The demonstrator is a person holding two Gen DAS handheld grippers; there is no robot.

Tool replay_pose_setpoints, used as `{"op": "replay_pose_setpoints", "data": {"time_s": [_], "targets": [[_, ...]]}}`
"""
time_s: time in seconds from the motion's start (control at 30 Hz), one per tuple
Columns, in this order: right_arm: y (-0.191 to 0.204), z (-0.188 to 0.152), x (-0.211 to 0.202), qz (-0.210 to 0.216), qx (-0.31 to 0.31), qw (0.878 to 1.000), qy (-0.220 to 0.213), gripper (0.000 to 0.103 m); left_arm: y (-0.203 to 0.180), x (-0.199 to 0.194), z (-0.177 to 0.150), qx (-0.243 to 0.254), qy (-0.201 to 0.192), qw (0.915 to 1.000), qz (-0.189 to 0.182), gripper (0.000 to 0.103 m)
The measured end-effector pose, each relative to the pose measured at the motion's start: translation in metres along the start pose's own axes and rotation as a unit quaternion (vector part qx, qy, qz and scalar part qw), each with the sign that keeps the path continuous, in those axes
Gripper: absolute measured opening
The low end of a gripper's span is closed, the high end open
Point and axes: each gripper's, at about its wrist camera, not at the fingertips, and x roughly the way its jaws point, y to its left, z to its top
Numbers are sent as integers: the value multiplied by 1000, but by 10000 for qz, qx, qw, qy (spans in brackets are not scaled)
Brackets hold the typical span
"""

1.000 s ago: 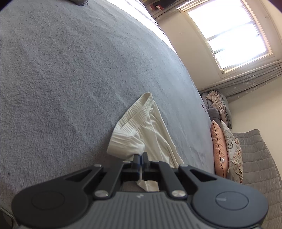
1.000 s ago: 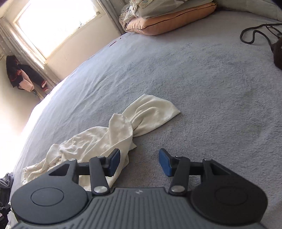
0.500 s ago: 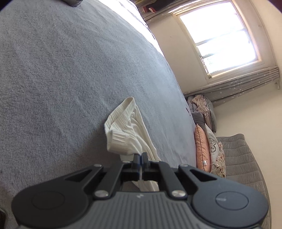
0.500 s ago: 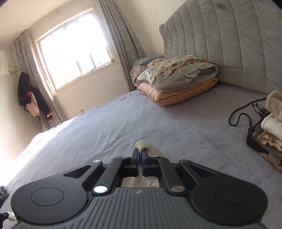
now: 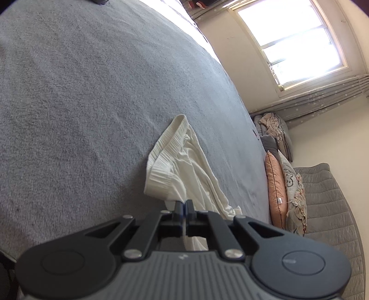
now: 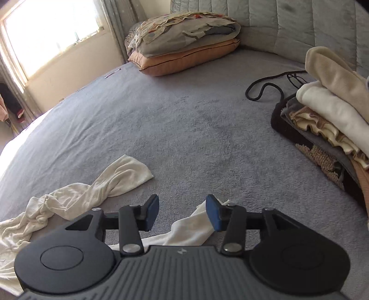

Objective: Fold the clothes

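A cream pair of trousers point(image 5: 184, 170) lies rumpled on the grey bed point(image 5: 80, 103), its ribbed waistband towards the far side. My left gripper point(image 5: 183, 205) is shut on an edge of this cloth near the waistband. In the right wrist view the same cream trousers point(image 6: 92, 193) stretch across the left, one leg twisted, the other leg's end point(image 6: 196, 223) lying under my right gripper point(image 6: 182, 211). Its jaws are opening, the blue pads apart and pressing on nothing, with the cloth lying loose below them.
A stack of folded clothes point(image 6: 327, 115) sits at the right on the bed, with a black cord point(image 6: 265, 85) beside it. Pillows and a folded quilt point(image 6: 184, 41) lie against the padded headboard point(image 6: 288, 20). A bright window point(image 5: 293, 39) is on the far wall.
My right gripper shut on a trouser leg end half a second ago, carried it to the right, and now stands open above it. The left gripper kept its grip and hardly moved.
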Motion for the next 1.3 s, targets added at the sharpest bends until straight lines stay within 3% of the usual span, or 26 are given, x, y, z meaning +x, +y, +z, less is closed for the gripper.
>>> {"op": "replay_pose_setpoints", "data": {"time_s": [0.1, 0.17, 0.23, 0.27, 0.37, 0.4, 0.6, 0.7, 0.77, 0.83, 0.97, 1.03, 1.07, 1.1, 1.17, 1.27, 1.3], "targets": [[-14, 2, -11, -235, 40, 9994, -259, 58, 1, -2, 1, -57, -44, 10000, -26, 2], [-30, 1, -6, -350, 248, 9990, -122, 57, 2, -3, 1, -73, -51, 10000, -23, 2], [-37, -4, 8, -129, 384, 9989, 232, 57, 1, -2, 0, -57, -34, 10000, -14, 2], [-38, -8, 16, 59, 443, 9981, 414, 51, 0, -2, -2, -40, -24, 10000, -9, 2], [-30, -11, 27, 365, 439, 9968, 565, 4, -4, 1, -6, 8, -16, 10000, 5, 2], [-23, -8, 21, 228, 338, 9984, 401, 3, -4, 2, -6, 21, -19, 10000, 6, 2], [1, 18, -54, 392, 316, 9945, -913, 3, -3, -5, -5, -25, -18, 9999, -133, 2], [13, 25, -79, 109, 218, 9910, -1313, 3, -4, -6, -6, 12, 12, 9998, -217, 2], [21, 25, -68, -126, 37, 9926, -1206, 3, -4, -4, -6, 30, 9, 9998, -177, 2], [22, 20, -33, -249, -34, 9967, -778, 8, -2, -1, -6, 8, 35, 9999, -109, 2], [10, 4, 42, 447, 242, 9985, 190, 8, 0, 1, -7, -13, 75, 10000, -59, 2], [14, 5, 40, 659, 206, 9975, 177, 10, 2, -1, -6, -69, 60, 9999, -107, 2], [17, 8, 28, 736, 77, 9972, -37, 17, 2, -2, -5, -84, 55, 9999, -128, 2], [17, 10, 17, 688, -5, 9973, -261, 39, 2, -2, -4, -81, 52, 9999, -132, 2], [9, 13, 0, 324, -111, 9979, -544, 56, 2, -2, -5, -93, 79, 9998, -145, 2], [-21, 9, 7, -528, -161, 9982, -214, 56, 2, -2, -5, -104, 106, 9998, -157, 2], [-33, 5, 15, -639, -117, 9979, 12, 55, 2, -2, -5, -103, 104, 9998, -159, 2]]}}
